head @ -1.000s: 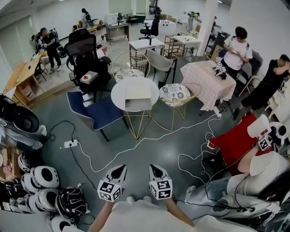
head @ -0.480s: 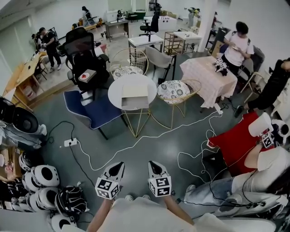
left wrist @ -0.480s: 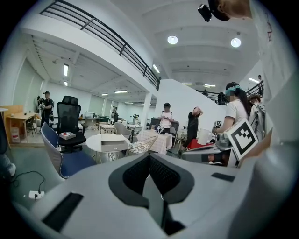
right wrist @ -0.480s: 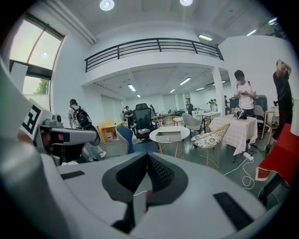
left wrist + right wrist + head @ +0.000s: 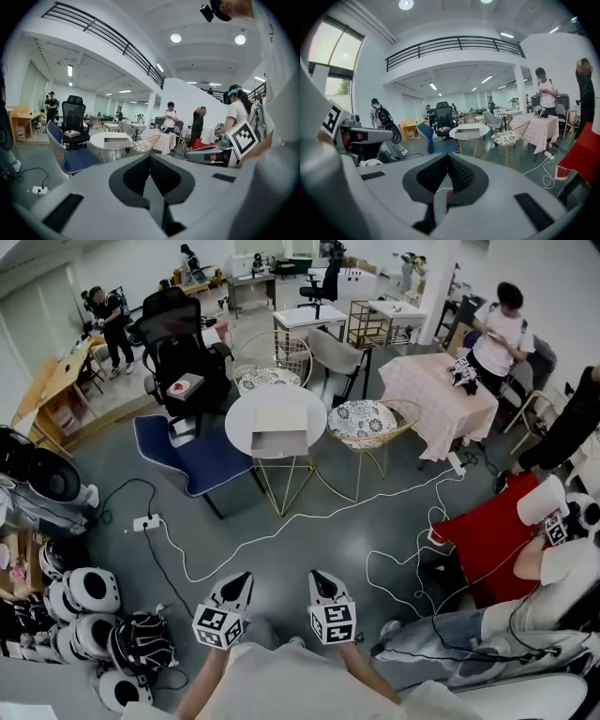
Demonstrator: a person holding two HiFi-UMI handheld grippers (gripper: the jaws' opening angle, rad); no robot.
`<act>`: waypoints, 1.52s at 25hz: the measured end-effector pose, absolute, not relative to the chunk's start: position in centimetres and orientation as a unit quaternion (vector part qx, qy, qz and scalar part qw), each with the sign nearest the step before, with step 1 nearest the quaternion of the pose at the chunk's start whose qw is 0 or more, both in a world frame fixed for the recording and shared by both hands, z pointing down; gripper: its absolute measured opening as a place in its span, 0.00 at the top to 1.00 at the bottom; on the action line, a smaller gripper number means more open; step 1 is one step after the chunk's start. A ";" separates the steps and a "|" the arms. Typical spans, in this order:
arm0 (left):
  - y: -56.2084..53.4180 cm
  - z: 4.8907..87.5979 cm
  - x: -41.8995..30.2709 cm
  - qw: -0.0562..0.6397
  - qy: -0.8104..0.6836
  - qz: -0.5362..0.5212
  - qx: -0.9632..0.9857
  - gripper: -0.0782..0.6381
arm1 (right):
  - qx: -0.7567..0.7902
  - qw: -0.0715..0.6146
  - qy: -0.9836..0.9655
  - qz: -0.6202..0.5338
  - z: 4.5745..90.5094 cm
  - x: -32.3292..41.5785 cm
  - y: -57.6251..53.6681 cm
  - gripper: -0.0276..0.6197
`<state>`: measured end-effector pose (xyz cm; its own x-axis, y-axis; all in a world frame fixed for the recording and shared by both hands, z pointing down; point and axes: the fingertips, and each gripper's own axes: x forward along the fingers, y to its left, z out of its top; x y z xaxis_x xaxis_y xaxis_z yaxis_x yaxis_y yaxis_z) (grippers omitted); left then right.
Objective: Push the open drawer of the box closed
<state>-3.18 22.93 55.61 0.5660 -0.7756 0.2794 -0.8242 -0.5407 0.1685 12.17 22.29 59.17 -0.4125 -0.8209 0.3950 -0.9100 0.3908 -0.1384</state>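
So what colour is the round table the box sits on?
The round table has a white top on gold legs; clearest in the head view.

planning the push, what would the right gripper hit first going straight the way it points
The shut right gripper points over bare grey floor; tilted slightly down, it would probably meet that floor near the white cable, short of the round white table with the beige box. Depth is unclear.
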 end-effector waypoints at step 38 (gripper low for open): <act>1.3 58.6 -3.4 0.181 -0.392 0.092 0.897 0.87 | 0.555 0.176 -0.790 0.191 61.7 11.1 2.8 0.93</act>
